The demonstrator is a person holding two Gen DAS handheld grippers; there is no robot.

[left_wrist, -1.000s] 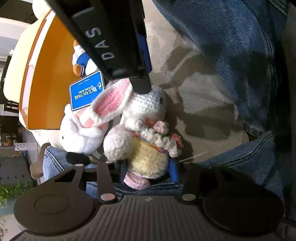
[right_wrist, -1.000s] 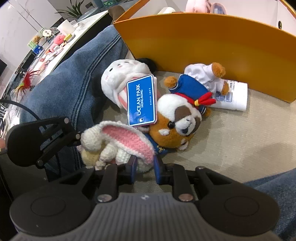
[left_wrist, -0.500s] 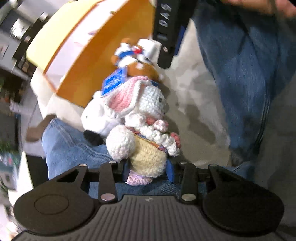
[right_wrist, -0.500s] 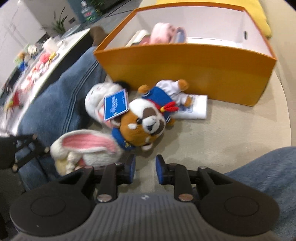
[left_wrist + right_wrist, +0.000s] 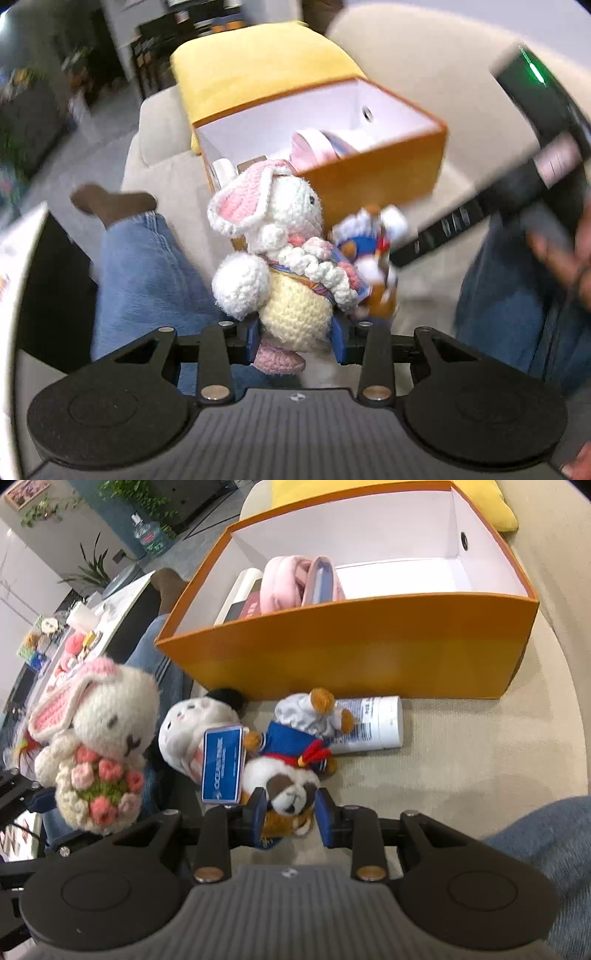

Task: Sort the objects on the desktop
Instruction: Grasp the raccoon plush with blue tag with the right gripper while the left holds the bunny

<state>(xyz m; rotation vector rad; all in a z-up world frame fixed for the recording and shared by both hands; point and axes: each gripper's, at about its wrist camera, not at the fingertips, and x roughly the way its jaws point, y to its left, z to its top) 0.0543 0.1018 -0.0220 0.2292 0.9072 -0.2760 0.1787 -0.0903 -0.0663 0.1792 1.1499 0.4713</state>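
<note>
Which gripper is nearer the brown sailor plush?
Right. The right gripper brackets the brown sailor plush's head; the left gripper holds the crochet bunny off beside it.

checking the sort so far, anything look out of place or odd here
A white tube lies on its side on the cushion against the front of the orange box, outside it, partly under the sailor plush. A white plush also lies loose beside it. Nothing looks spilled or damaged.
</note>
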